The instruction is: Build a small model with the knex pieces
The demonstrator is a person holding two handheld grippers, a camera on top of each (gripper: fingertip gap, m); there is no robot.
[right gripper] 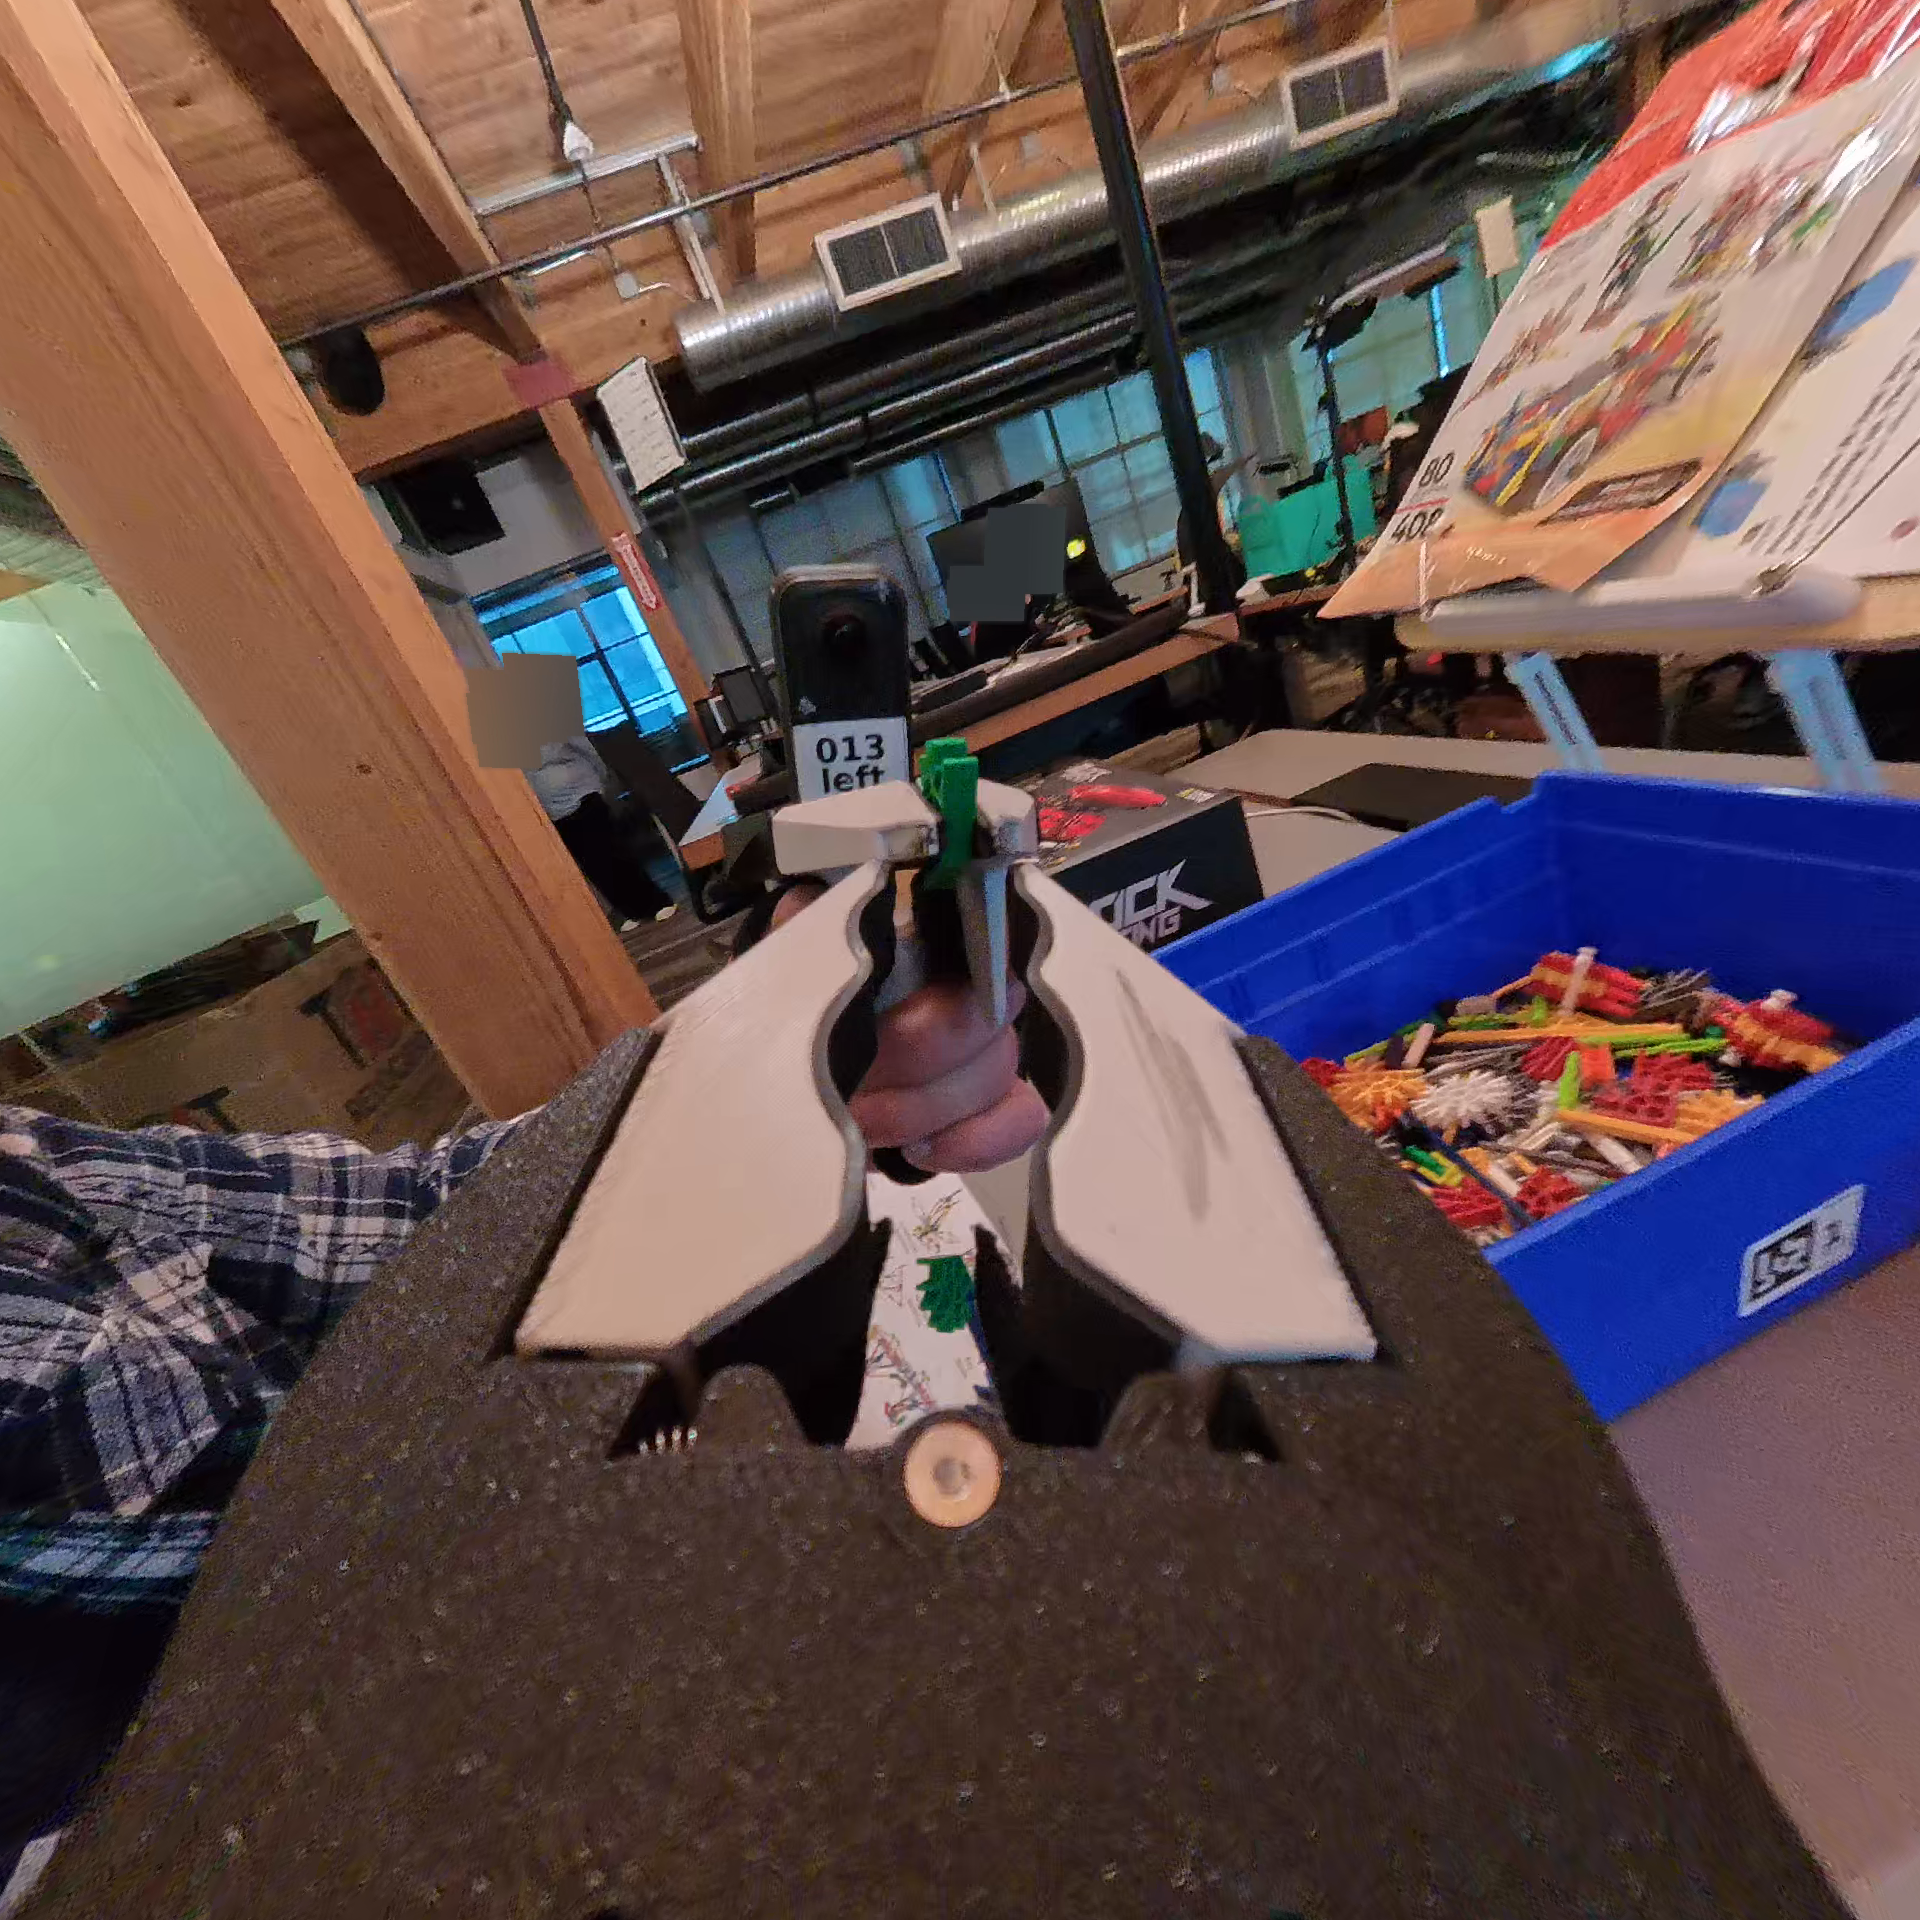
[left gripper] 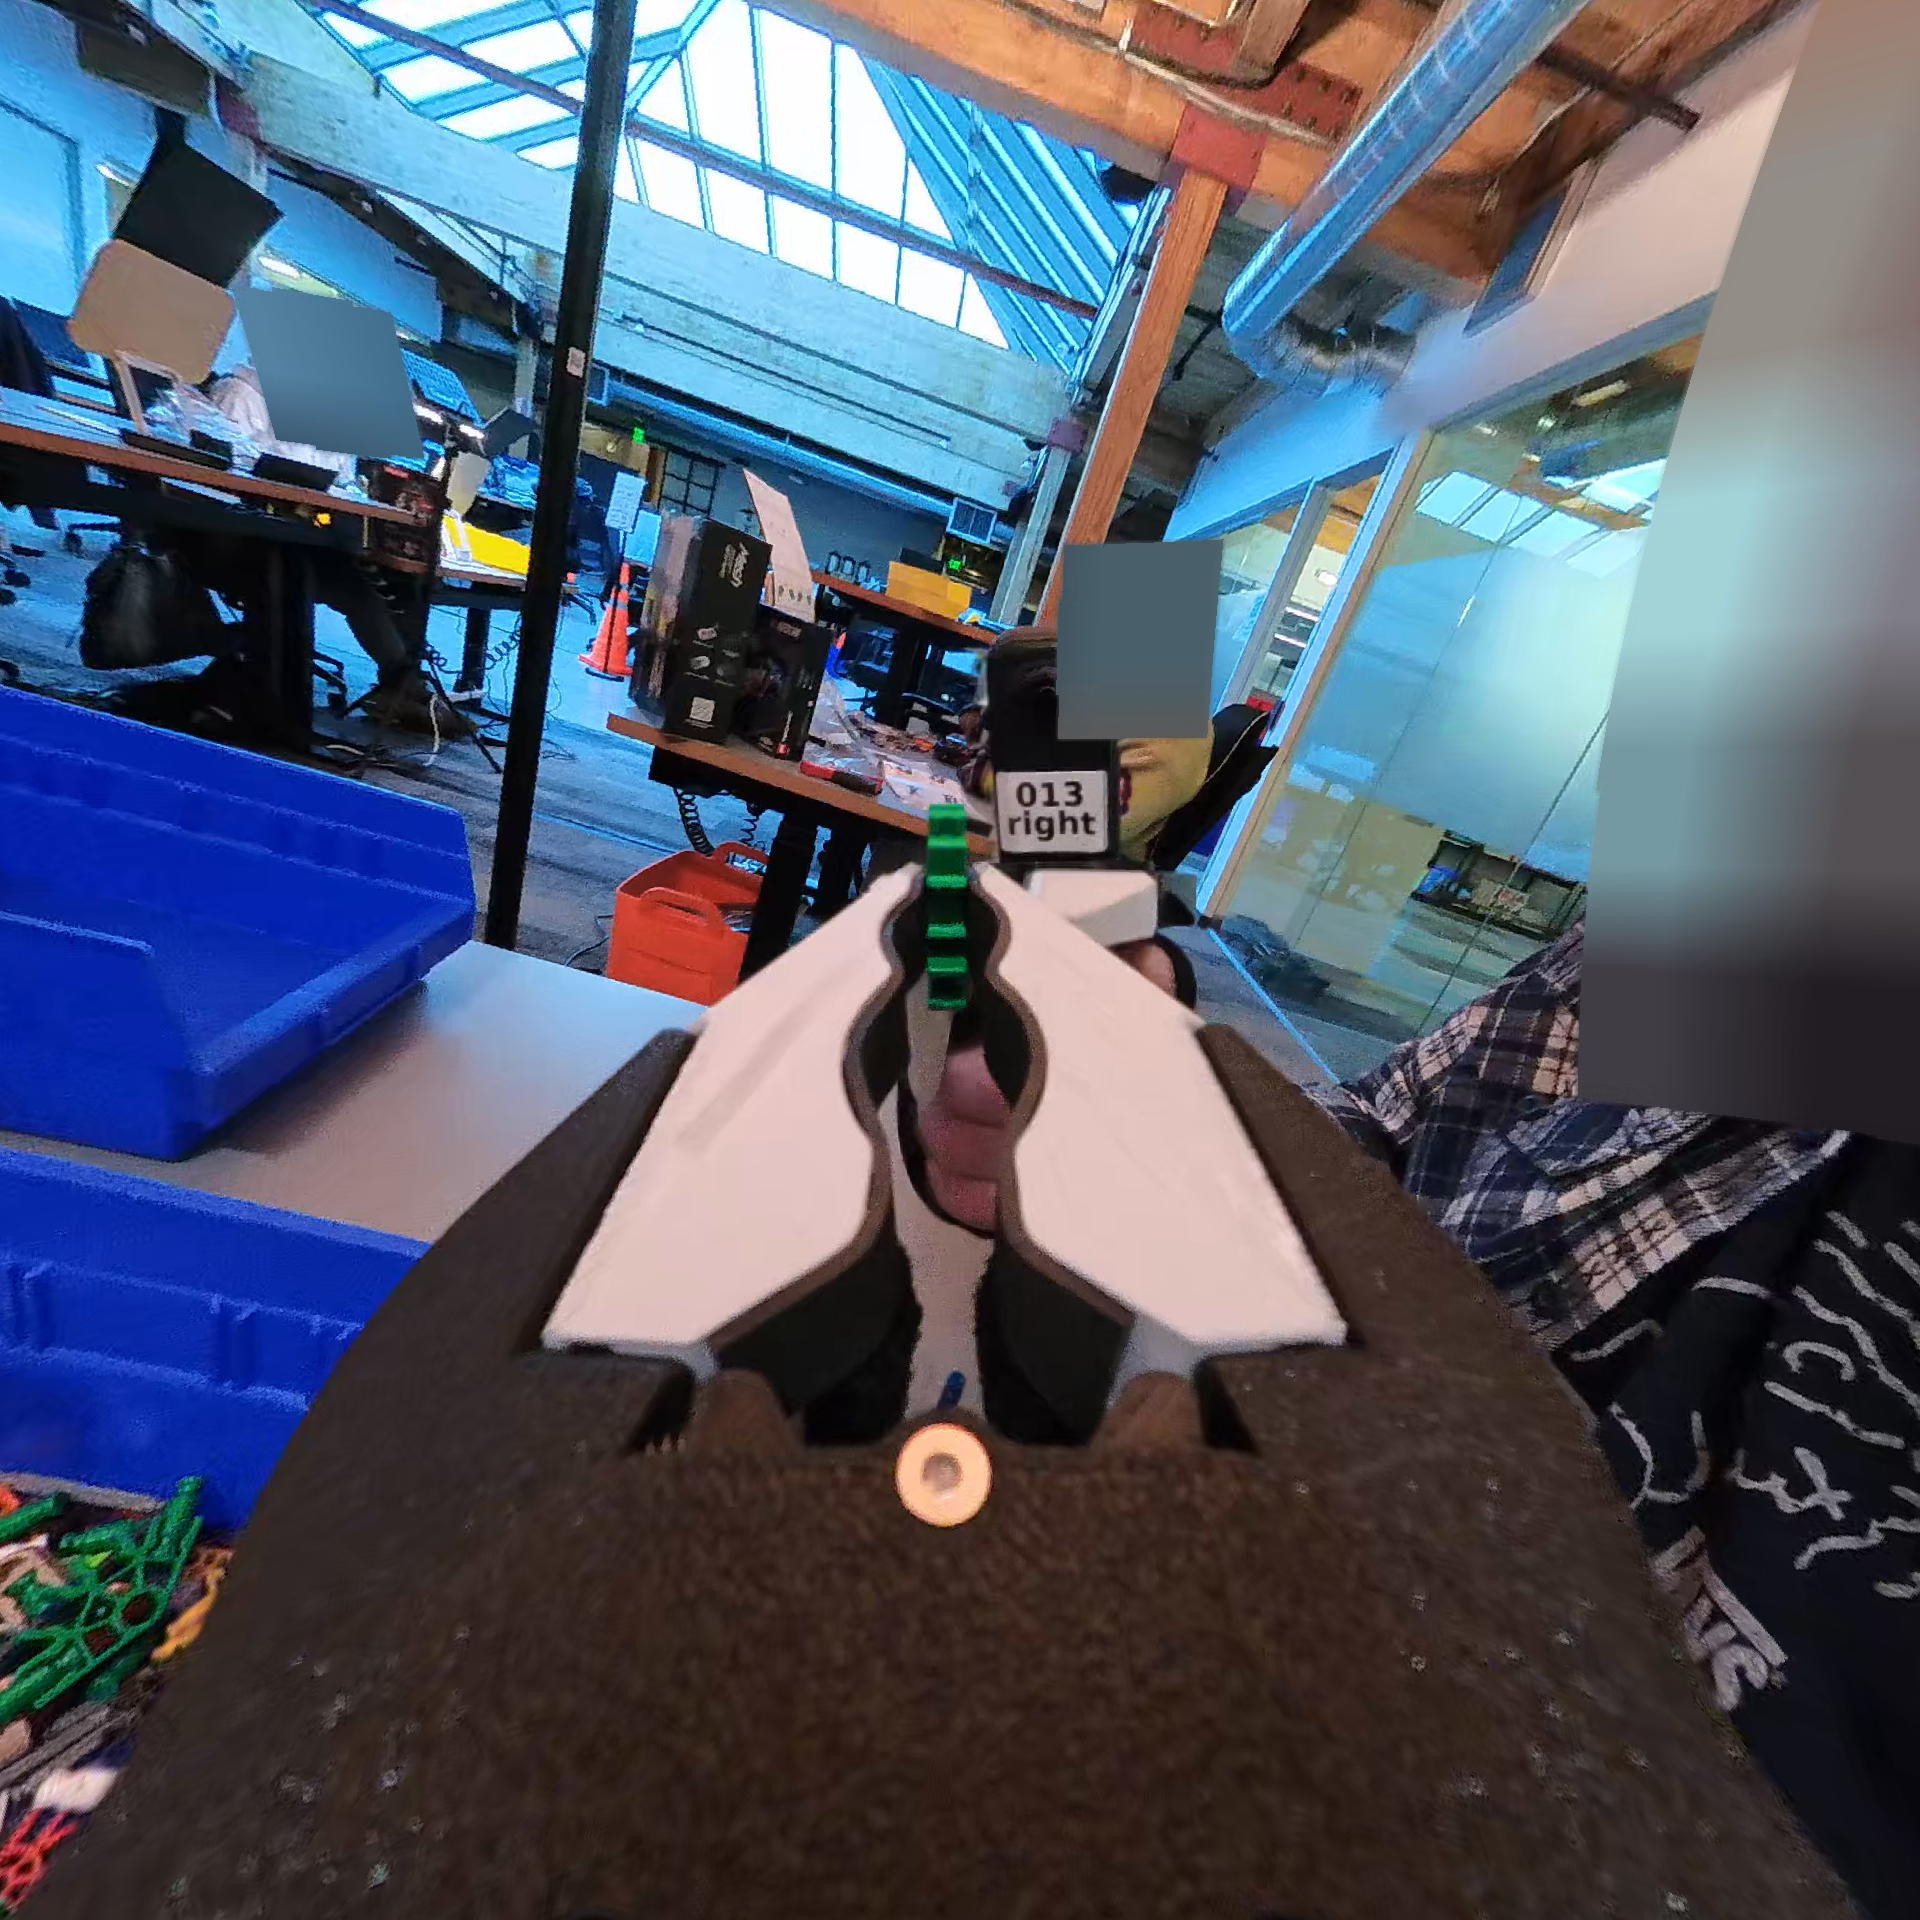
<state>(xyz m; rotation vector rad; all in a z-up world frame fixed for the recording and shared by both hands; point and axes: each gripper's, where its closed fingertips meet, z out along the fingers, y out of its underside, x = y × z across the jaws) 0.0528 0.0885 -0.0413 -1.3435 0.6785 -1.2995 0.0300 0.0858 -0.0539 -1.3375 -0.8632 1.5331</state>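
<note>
Bright skylight, wide-angle distortion, blurred edges

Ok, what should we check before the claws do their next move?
1. Is the left gripper shut on the green piece? Ok.
2. Does the right gripper grip that piece too? Cannot tell, because the fingers overlap there.
3. Do the grippers face each other, tips together? Ok.
4. Does the green piece stand upright in the left wrist view? Ok.
5. Is the blue bin of parts off to the side, apart from both? Ok.
</note>
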